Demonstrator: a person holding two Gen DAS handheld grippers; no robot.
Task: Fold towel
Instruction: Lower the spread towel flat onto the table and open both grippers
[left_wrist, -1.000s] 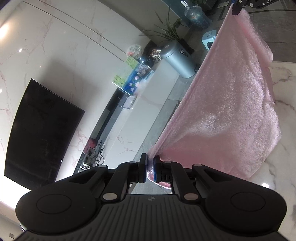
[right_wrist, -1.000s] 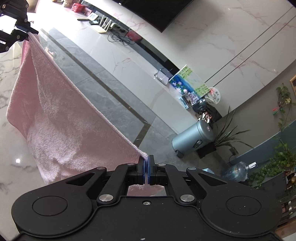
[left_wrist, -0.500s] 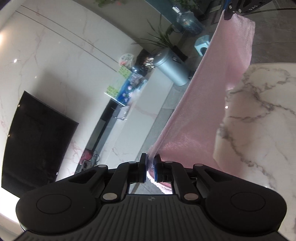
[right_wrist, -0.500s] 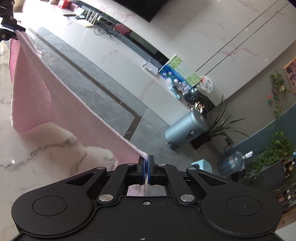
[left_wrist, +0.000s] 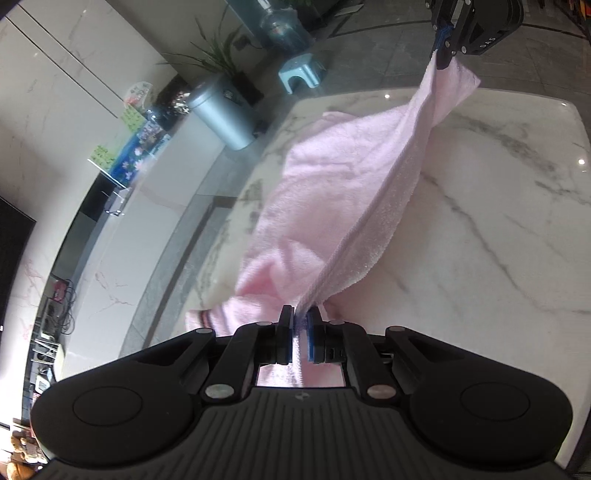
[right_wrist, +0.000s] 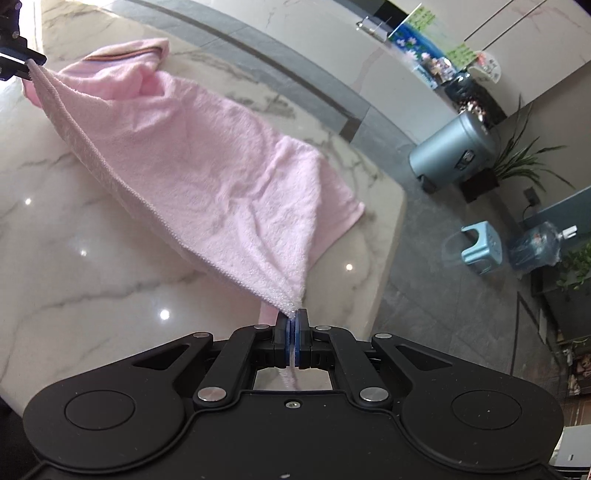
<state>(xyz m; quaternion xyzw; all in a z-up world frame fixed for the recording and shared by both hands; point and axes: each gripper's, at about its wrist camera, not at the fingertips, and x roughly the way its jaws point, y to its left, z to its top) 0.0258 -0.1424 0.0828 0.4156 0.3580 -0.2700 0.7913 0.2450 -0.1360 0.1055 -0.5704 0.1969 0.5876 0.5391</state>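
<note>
A pink towel (left_wrist: 332, 192) lies partly on the white marble table (left_wrist: 498, 221), its near edge stretched taut between both grippers. My left gripper (left_wrist: 299, 325) is shut on one towel corner. My right gripper (right_wrist: 293, 325) is shut on the other corner; it shows at the top right of the left wrist view (left_wrist: 443, 55). In the right wrist view the towel (right_wrist: 207, 166) drapes across the table (right_wrist: 92, 258) toward its far edge, and the left gripper (right_wrist: 22, 68) holds the far corner at top left. The far end has a folded-over hem.
A grey bin (left_wrist: 221, 114), a light blue stool (left_wrist: 301, 74) and a water bottle (left_wrist: 280, 29) stand on the floor beyond the table. The table's edge (right_wrist: 388, 240) drops to the grey floor at the right of the right wrist view.
Both grippers came down with the towel. It hung in the air before; now most of it rests on the table with the held edge just above.
</note>
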